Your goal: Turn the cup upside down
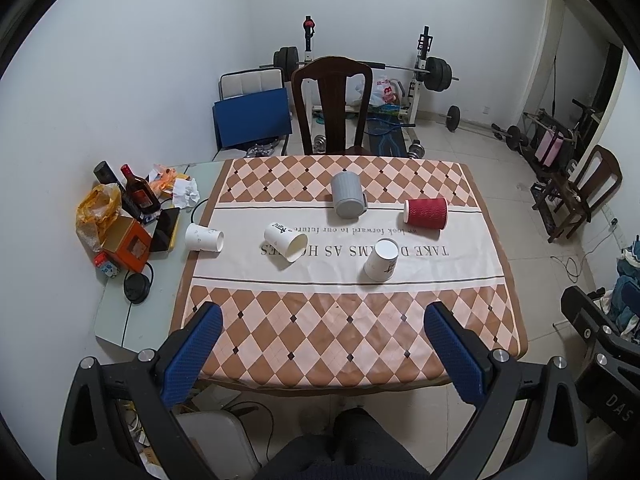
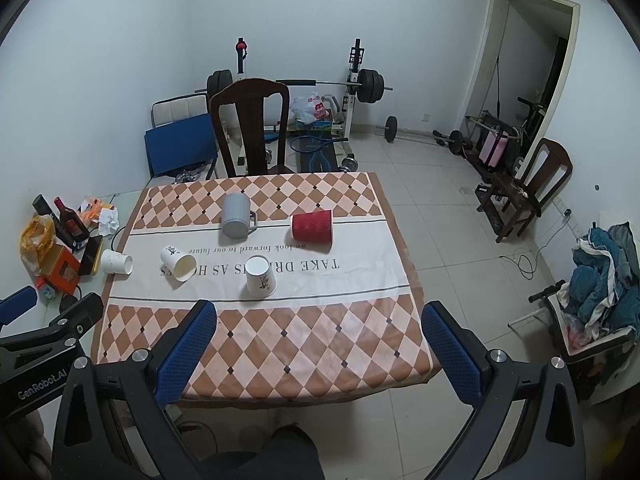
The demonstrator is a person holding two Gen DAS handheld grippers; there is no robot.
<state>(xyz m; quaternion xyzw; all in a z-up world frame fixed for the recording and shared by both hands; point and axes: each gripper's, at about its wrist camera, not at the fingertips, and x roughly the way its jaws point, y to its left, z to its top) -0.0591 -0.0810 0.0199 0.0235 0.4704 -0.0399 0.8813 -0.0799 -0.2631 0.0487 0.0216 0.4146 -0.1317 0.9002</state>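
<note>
Several cups are on the checked tablecloth (image 1: 320, 328). A white paper cup (image 1: 381, 261) (image 2: 261, 277) stands upside down in the middle. Another white cup (image 1: 285, 241) (image 2: 178, 263) lies on its side, mouth toward me. A third white cup (image 1: 204, 238) (image 2: 116, 262) lies at the cloth's left edge. A red ribbed cup (image 1: 425, 212) (image 2: 312, 226) lies on its side. A grey mug (image 1: 347, 194) (image 2: 237, 216) stands upside down at the back. My left gripper (image 1: 322, 354) and right gripper (image 2: 320, 352) are open and empty, held above the table's near edge.
A dark wooden chair (image 1: 330, 108) stands behind the table. Bottles, an orange box (image 1: 128, 243), bags and a phone clutter the table's left side. Weights and a bench stand at the back wall. Another chair (image 2: 528, 188) and a pile of clothes (image 2: 600, 276) are on the right.
</note>
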